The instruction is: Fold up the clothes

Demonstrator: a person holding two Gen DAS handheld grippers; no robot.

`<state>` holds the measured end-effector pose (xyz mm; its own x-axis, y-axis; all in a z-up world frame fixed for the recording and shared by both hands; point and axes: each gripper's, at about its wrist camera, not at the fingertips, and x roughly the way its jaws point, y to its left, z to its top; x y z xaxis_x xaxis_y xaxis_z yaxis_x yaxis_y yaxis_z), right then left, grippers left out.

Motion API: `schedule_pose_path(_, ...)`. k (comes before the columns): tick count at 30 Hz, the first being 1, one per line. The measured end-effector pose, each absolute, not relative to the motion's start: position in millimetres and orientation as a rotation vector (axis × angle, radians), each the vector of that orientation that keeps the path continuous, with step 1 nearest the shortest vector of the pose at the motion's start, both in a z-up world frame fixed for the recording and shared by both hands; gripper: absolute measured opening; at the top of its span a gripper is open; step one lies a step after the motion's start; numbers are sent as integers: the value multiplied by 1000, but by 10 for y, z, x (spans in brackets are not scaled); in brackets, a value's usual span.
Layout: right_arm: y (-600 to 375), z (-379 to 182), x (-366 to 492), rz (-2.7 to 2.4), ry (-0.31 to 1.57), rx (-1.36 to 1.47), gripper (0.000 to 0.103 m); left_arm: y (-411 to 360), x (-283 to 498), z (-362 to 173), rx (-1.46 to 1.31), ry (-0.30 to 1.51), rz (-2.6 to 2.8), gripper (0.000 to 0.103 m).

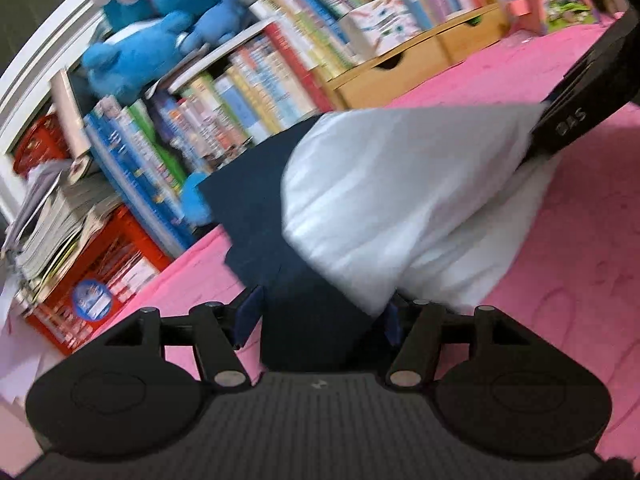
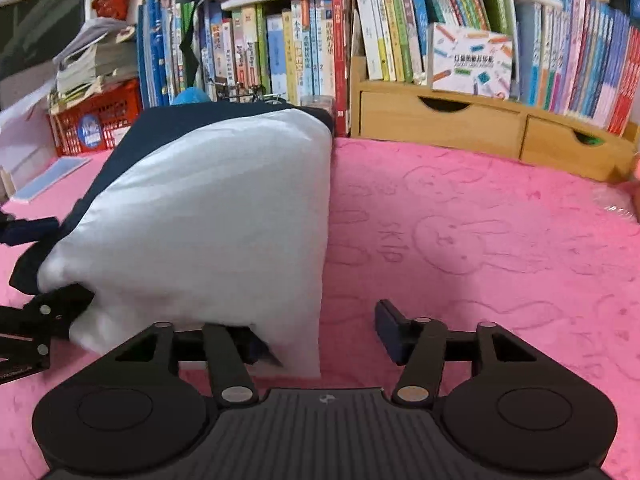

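The white garment [image 2: 208,220] lies on top of a dark navy garment [image 1: 256,200] on the pink desk [image 2: 480,240], toward the back edge where a row of books [image 2: 304,48] and a wooden drawer box [image 2: 440,120] stand. Part of the white cloth is lifted into a puffed fold, and the navy cloth shows along its left and far sides. In the left wrist view the left tongs [image 1: 320,316] point low along the desk toward the books, tilted, with the fingers spread wide; the navy cloth runs between them and the white fold's edge hangs over the right-hand finger, but the picture is blurred and I cannot tell whether either finger grips anything. The right wrist view shows the left tongs coming in from the left edge, pressed against the lower left corner of the white cloth. The right tongs [image 2: 320,336] sit low and level, facing the back edge, wide open: the left finger is hidden under the near edge of the white cloth, and the right finger [image 2: 390,330] stands free above bare pink desk. Blue plush toys [image 1: 136,56] rest on top of the books.
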<state>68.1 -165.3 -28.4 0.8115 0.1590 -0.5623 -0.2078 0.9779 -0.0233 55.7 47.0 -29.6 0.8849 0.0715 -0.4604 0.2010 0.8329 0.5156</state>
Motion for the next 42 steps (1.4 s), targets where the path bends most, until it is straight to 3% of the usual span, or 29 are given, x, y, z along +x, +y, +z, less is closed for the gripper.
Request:
schedule_pose_path(1,-1650,-272,670,193,583,-83,19,523,545,-284,577,493,-60,61)
schedule_pose_path(8,-1629,-192,591,170,513,-74,16,918,375,-187,520,511,77,59)
schedule_pose_path(14,-1516,-236,525,176,517,-152,16,1235,146,317,97,414,6,59)
schedule_pose_path(18,-1474,-205,476,198,518,-124,16,885,99,529,25,354,-164,62)
schedule_pose_path(27,-1598,5,-63,234,501,-60,16,378,312,173,70,477,-246,63)
schedule_pose_path(29,-1656,-1,-240,237,508,-68,8,367,233,87,125,496,-231,63)
schedule_pose_path(36,-1736,-129,-278,205,539,-137,12,547,194,-114,185,563,-136,63)
schedule_pose_path(42,-1587,-176,-200,236,537,-169,40,625,63,185,199,511,-134,63)
